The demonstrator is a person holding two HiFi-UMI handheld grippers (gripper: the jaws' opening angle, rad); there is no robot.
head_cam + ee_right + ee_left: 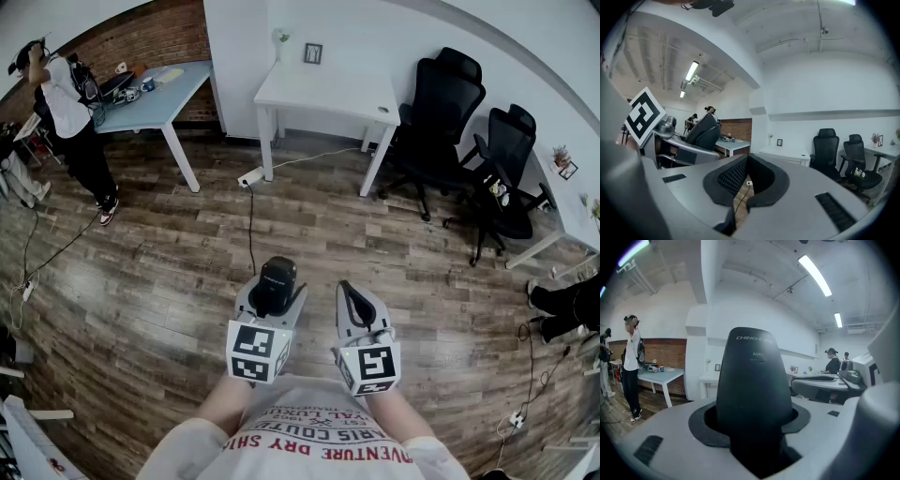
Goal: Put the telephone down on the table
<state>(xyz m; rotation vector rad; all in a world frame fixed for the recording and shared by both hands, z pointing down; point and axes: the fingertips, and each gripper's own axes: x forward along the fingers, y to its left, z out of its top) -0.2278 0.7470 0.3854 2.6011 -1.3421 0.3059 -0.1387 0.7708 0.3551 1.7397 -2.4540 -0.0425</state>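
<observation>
Jaws of left gripper point(270, 298) clamped on black telephone point(277, 279), handset upright between pads. Jaws of right gripper point(349, 292) pinched together, empty, level alongside. Both held close to chest, high above wood floor point(169, 272), well apart from white table point(323, 94) at far wall and blue table point(173, 89) at left. Judged early stage: telephone in grip, nothing yet set down. Left to do: carry to table, lowering, release. Which table meant, impossible to tell.
</observation>
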